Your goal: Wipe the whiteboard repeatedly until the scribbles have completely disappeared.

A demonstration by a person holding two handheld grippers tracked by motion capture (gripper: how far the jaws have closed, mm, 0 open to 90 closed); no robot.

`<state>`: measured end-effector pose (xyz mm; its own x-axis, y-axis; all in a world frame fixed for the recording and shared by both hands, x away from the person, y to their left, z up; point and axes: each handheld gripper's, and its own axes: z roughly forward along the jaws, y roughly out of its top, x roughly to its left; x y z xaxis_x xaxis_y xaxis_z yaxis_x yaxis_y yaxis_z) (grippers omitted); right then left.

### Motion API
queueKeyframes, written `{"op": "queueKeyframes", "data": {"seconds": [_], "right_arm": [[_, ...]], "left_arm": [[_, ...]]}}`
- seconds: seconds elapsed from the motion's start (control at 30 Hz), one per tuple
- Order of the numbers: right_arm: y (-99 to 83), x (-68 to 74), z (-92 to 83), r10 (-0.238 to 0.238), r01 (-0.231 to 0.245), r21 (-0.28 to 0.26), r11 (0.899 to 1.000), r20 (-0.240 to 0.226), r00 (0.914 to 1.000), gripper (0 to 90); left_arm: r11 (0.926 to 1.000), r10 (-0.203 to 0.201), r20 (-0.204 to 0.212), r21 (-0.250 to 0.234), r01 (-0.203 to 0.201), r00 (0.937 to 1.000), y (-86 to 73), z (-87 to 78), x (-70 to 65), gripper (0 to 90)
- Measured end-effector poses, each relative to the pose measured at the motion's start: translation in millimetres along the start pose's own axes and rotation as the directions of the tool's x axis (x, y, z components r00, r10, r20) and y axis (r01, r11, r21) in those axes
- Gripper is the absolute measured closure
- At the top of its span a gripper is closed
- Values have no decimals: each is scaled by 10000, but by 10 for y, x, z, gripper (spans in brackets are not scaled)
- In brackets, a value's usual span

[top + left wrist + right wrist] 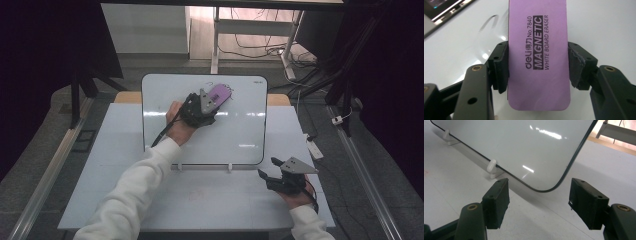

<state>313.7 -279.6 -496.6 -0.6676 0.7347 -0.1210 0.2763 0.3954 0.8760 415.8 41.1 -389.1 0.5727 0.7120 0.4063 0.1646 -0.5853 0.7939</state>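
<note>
My left tongs (pixel 214 98) are clamped on the flat purple rectangular whiteboard eraser (pixel 219 93), one pad on each long side. In the left gripper view the eraser (pixel 539 55) lies with its printed face toward the camera, flat against the glossy white rounded-corner whiteboard (pixel 604 27). From above, the eraser sits on the upper middle of the whiteboard (pixel 240 130), just below some dark scribbled pen marks (pixel 220 85) near the top edge. The whiteboard leans back on two small white plastic feet (pixel 229 167) that stand on the pale grey surface (pixel 210 200).

My right tongs (pixel 267 167) hang apart with nothing between them, low over the surface by the whiteboard's lower right corner. In the right gripper view that rounded, dark-edged corner (pixel 544 190) lies just ahead of the right tongs (pixel 537 203).
</note>
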Motion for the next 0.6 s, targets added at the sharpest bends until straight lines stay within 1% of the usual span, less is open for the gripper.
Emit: {"op": "queueKeyframes", "data": {"seconds": [0.1,0.13,0.17,0.23,0.27,0.33,0.4,0.43,0.47,0.5,0.53,0.6], "right_arm": [[0,3,-3,4,-4,-1,10000,17,10000,314],[-1,4,-5,10,-10,1,10000,23,10000,314],[-2,4,-6,13,-13,-6,10000,26,10000,314],[-4,0,-8,16,-16,-1,10000,32,10000,314],[-5,-1,-9,16,-16,4,10000,34,10000,314],[-9,-2,-9,12,-13,14,10000,40,10000,314],[-11,-3,-8,33,-33,24,10000,39,10000,314],[-11,-2,-8,31,-31,23,10000,44,10000,314],[-10,-1,-9,17,-17,21,10000,53,10000,314],[-9,1,-10,21,-21,15,10000,58,10000,314],[-9,4,-10,21,-21,16,10000,60,10000,314],[-8,9,-11,29,-29,14,10000,54,10000,314]], "left_arm": [[10000,60,193,62,-61,9998,15,-1,-1,414],[10000,-32,314,56,30,9995,13,-13,25,414],[9999,-109,277,104,106,9996,8,-29,55,414],[9997,-112,-38,218,112,9999,-17,-70,127,414],[9994,-190,-164,270,194,9997,-35,-96,177,414],[9983,-458,-482,335,475,9978,-71,-159,296,414],[9958,-821,-746,338,848,9938,-99,-219,420,414],[9942,-996,-833,318,1025,9915,-108,-241,471,414],[9928,-1124,-774,317,1151,9906,-111,-249,511,414],[9919,-1199,-673,331,1223,9905,-107,-240,523,414],[9924,-1138,-698,383,1166,9911,-97,-220,507,414],[9947,-934,-603,383,958,9938,-55,-171,435,414]]}}
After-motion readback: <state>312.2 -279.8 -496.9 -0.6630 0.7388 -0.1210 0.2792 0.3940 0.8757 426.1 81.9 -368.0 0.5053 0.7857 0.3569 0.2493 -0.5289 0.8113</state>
